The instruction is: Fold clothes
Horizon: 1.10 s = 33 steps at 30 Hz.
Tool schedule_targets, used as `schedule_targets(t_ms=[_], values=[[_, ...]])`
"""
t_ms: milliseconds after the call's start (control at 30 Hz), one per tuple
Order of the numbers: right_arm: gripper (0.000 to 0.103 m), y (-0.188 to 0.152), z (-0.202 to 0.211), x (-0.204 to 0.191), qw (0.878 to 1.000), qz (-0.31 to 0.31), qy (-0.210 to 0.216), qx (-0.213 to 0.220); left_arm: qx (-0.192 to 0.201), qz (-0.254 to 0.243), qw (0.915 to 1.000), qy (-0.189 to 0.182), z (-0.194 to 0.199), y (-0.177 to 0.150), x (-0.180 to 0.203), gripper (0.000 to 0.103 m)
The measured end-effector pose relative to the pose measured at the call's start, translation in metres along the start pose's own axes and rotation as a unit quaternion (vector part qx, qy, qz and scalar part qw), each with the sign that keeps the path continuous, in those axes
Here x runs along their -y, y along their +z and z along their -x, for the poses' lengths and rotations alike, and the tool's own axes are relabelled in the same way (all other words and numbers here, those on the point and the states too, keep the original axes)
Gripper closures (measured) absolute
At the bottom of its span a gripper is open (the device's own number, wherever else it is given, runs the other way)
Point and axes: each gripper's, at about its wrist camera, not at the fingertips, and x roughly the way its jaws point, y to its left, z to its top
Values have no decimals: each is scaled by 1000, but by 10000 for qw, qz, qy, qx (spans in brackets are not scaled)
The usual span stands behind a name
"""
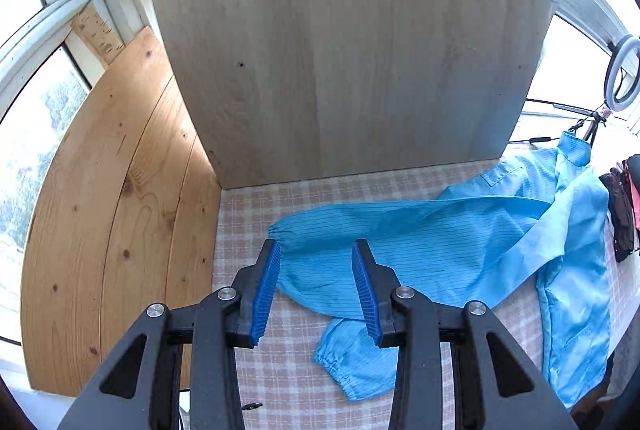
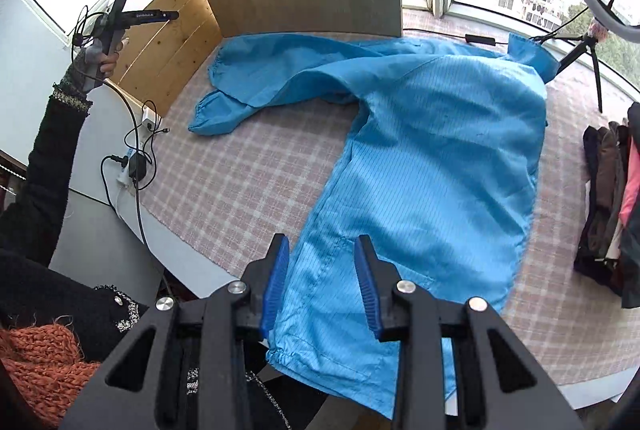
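Observation:
A bright blue pinstriped jacket (image 2: 432, 158) lies spread on the pink checked tablecloth (image 2: 240, 182), collar at the far side, hem hanging over the near edge. Both sleeves (image 2: 256, 86) lie folded across to the left, one over the other. My right gripper (image 2: 322, 244) is open above the jacket's lower left corner, holding nothing. My left gripper (image 1: 314, 248) is open above the sleeves (image 1: 400, 242), near the upper cuff (image 1: 276, 230), not touching. In the right wrist view the left gripper (image 2: 120, 10) is raised high at the left, in the person's hand.
A grey wooden board (image 1: 352, 42) stands upright at the table's back, with a pine panel (image 1: 120, 210) at its left. A ring light on a tripod (image 2: 592, 30) and a pile of dark clothes (image 2: 612, 206) sit at the right. Cables and a power strip (image 2: 136, 162) lie at the left.

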Motion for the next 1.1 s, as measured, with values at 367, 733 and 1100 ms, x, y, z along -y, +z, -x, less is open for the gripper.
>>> schedule_targets(t_ms=[367,733,1100], values=[[69,135,-15,153,9978,27,-655,62,-985,-1020,9810,-1325,-69,43,227,62],[65,225,-164,204,9939,-765,-592,-532,-2451,-575,9540,-1626,-211,68,307,56],[53,272,-265,258,9713,-1450,-1045,-1568,-2843,-237,9425,-1742,-259,63,294,59]])
